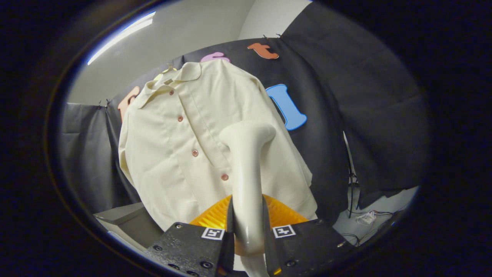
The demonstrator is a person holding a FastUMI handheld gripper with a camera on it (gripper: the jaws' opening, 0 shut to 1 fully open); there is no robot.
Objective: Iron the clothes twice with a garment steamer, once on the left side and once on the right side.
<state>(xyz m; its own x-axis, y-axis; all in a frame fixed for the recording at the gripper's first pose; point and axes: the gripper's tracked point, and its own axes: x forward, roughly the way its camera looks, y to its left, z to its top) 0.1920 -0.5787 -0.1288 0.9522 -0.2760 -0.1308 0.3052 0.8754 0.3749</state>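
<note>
In the gripper view, the gripper (248,234) has both fingers pressed against the handle of a cream garment steamer (246,181), one on each side, so it is pinching the steamer and not standing spread. The handle rises from between the fingers and bends at the top into the steamer head (250,132), which points toward the shirt. Just ahead of the fingers, behind the lower handle, sits a ribbed orange part (215,219); whether it belongs to the steamer or to the gripper I cannot tell.

Beyond the fingers hangs the task's garment, a cream short-sleeved shirt (180,146) with a collar and a row of reddish buttons (195,153) down its placket, on a hanger against the black cloth wall (357,115). The steamer head overlaps the shirt's front on the far side of the placket from the collar's open flap; whether it touches the fabric or hovers just off it cannot be told.

Some cables (351,184) hang beside the shirt, near the floor.

Risks, as I judge them: the shirt hangs free, so a hard push could swing it away and leave the pass uneven. The head could catch on a button. The smooth, rounded handle might twist in the pinch if the head drags on the cloth.
</note>
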